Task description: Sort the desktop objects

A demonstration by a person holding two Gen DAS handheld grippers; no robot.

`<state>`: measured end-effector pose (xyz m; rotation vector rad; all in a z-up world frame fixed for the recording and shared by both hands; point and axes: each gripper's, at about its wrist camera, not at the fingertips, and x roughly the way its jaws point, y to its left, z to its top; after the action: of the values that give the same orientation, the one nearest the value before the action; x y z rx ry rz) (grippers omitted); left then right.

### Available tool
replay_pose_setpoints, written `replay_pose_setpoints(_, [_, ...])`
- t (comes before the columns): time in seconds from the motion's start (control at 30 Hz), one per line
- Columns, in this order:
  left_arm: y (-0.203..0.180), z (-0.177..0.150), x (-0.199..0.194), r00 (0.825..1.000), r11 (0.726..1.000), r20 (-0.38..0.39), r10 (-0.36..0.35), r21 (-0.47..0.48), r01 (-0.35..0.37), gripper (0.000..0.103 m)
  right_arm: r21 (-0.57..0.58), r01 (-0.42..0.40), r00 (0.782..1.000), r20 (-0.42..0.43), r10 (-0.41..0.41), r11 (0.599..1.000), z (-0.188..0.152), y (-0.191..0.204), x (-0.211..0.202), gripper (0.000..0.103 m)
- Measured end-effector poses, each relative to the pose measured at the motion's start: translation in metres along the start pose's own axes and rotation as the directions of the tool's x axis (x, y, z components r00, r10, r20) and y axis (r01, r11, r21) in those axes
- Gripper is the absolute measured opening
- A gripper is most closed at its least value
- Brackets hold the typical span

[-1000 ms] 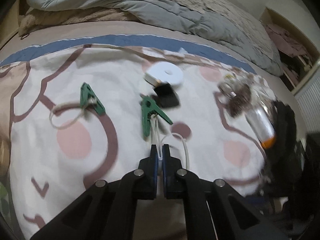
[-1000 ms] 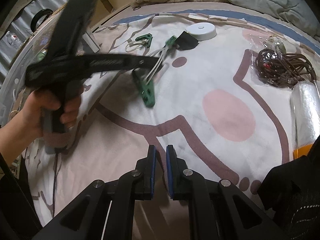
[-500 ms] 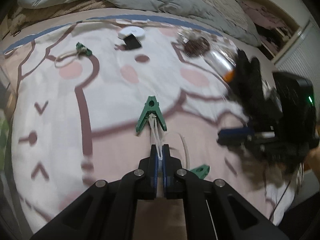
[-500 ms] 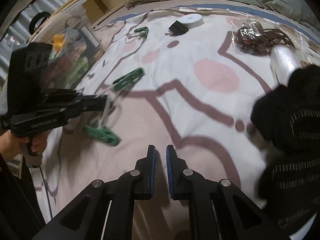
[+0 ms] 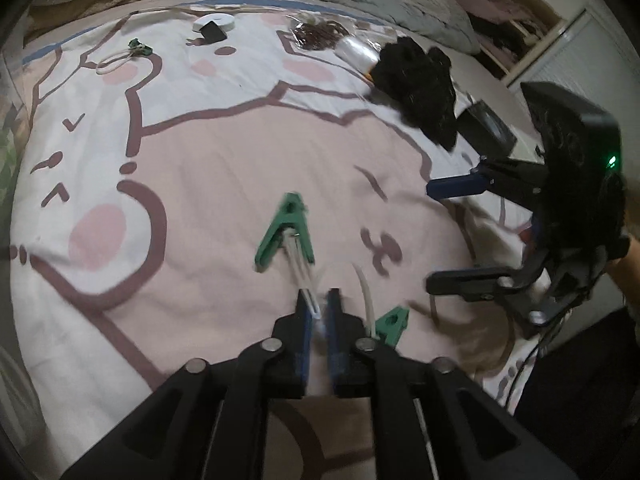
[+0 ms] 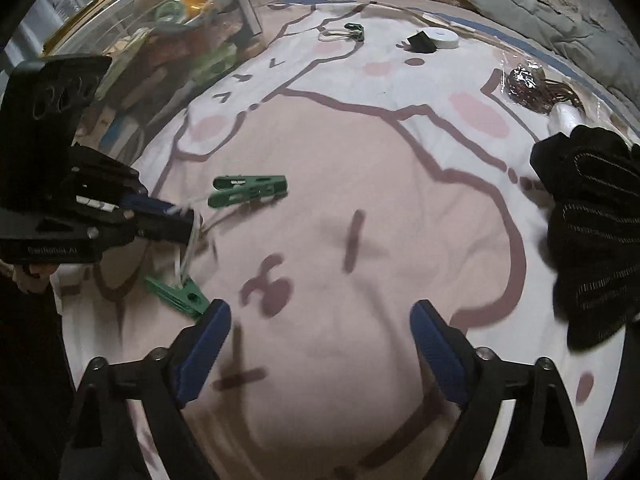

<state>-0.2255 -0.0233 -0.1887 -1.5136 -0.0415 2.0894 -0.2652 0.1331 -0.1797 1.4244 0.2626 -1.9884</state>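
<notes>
The white cord (image 5: 306,280) joining two green pegs (image 5: 286,232) lies on the near sheet (image 5: 200,160) between the just-parting left gripper (image 5: 318,312), seemingly being released, while the right gripper (image 6: 320,316) has just been spread wide, empty.

Green matt plastic clothes peg (image 5: 286,232) just ahead of the jaws, lying on the soft printed cloth bedsheet (image 5: 208,168); fuzzy black knit glove (image 6: 592,216) off right.

Black angular claw arms (image 6: 320,344) with silver screws, ribbed blue pads (image 6: 204,350), perhaps a green indicator light (image 5: 611,160).
</notes>
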Motion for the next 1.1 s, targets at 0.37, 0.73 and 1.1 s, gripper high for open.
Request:
replay_pose_setpoints(0.37, [-0.006, 0.007, -0.026, 0.999, 0.998, 0.049, -0.022, 0.068, 0.019, 0.069, 0.103, 0.047, 0.998, 0.042, -0.052, 0.994, -0.026, 0.029, -0.027, 0.103])
replay_pose_setpoints(0.73, [0.001, 0.041, -0.001, 0.999, 1.000, 0.044, 0.026, 0.014, -0.027, 0.069, 0.191, 0.023, 0.997, 0.072, -0.037, 0.981, -0.057, 0.068, -0.033, 0.103])
replay_pose_setpoints(1.1, [-0.004, 0.032, 0.027, 0.980, 0.971, -0.017, 0.200, 0.134, -0.196, 0.043, 0.243, 0.083, 0.982, 0.148, -0.121, 0.967, -0.071, 0.078, -0.001, 0.103])
